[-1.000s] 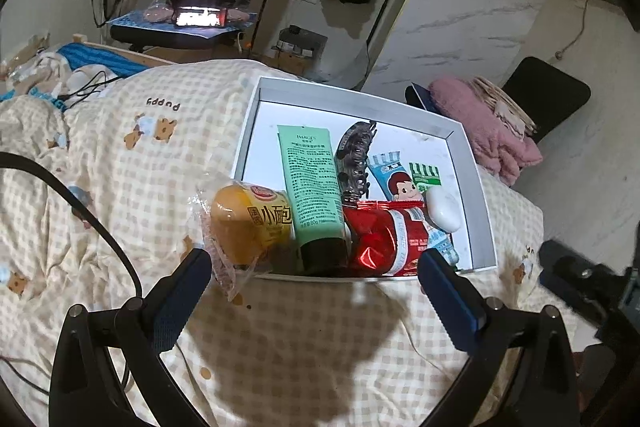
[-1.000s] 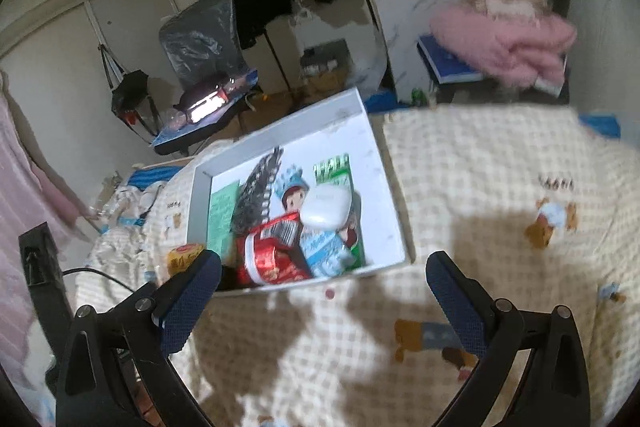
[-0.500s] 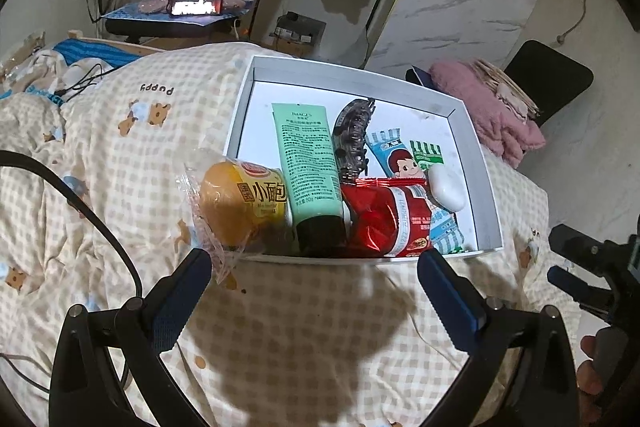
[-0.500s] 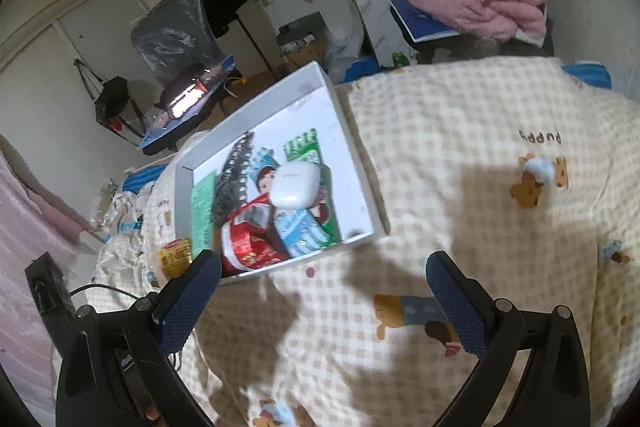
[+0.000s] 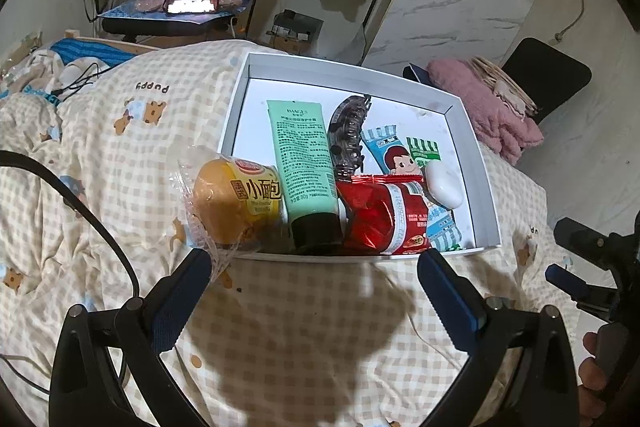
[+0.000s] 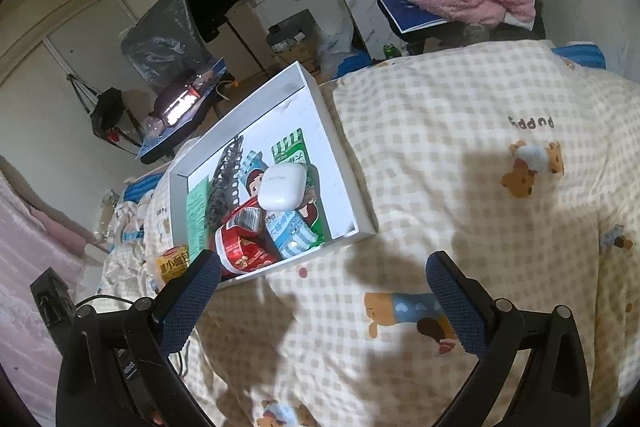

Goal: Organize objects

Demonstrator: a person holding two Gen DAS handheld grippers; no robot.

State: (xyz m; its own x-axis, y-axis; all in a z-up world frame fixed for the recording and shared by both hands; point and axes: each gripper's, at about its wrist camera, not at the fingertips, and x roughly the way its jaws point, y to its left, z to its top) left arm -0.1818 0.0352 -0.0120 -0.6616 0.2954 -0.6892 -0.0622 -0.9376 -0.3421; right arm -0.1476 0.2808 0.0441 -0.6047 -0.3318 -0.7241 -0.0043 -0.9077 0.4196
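Ahead of both your tongs lies the checked bear-print quilt (image 5: 304,339), and on it the white box (image 5: 476,155) sits just beyond your left gripper (image 5: 314,285), whose jaws stand wide and hold nothing. Inside it, largest first — the green tube (image 5: 304,155), the red snack bag (image 5: 384,219), the dark hair claw (image 5: 348,123), the white earbud case (image 6: 282,187) — while the wrapped bun (image 5: 232,203) leans on the near-left corner by your left finger. Your right gripper (image 6: 320,297) is likewise spread and empty, the box ahead to its left.
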